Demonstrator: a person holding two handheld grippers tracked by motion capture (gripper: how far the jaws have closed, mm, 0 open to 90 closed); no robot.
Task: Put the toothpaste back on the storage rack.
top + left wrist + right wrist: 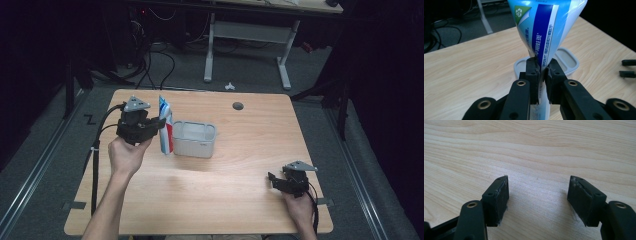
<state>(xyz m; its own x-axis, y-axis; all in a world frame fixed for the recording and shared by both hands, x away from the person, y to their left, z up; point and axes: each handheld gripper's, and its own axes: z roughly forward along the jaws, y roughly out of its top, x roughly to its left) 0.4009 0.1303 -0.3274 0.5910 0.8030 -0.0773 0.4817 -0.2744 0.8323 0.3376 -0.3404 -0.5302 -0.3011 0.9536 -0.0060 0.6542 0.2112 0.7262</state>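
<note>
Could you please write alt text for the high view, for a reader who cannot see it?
The left gripper holds a blue, white and red toothpaste tube upright beside a light grey tub on a wooden table. At the table's near right corner, the right gripper rests open in the person's other hand.

The toothpaste tube (165, 126) stands upright, clamped between the jaws of the left gripper (159, 124), just left of the container (195, 139) and close against its left wall; the container sits on the surface (240, 150) left of centre. The right gripper (272, 181) rests low over the near right part of the surface, well apart from both, its jaws spread with bare surface between them.
</note>
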